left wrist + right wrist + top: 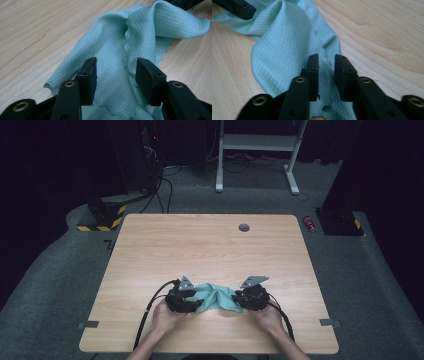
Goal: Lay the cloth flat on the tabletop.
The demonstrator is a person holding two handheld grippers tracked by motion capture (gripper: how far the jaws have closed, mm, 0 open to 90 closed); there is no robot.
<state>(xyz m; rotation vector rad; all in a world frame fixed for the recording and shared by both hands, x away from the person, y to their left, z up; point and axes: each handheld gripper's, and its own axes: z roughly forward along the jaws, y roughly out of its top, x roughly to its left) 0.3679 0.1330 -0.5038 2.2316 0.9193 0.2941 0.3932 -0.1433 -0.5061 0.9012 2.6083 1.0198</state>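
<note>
Between left hand-held gripper [194,298] and right hand-held gripper [237,298], both released: teal cloth [215,297], long axis running gripper to gripper

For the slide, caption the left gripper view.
Left gripper open over a crumpled teal cloth on the table.

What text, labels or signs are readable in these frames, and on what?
No readable text.
Mint-green diamond-weave cloth: no print, no tag.
Light wooden table: bare grain, round grey grommet, no marking.
Black two-jaw left gripper and right gripper: brass rivets, no lettering.
Small red can on the floor: label too small to read.
Yellow-and-black hazard stripes on a floor base: a warning pattern, no words.
</note>
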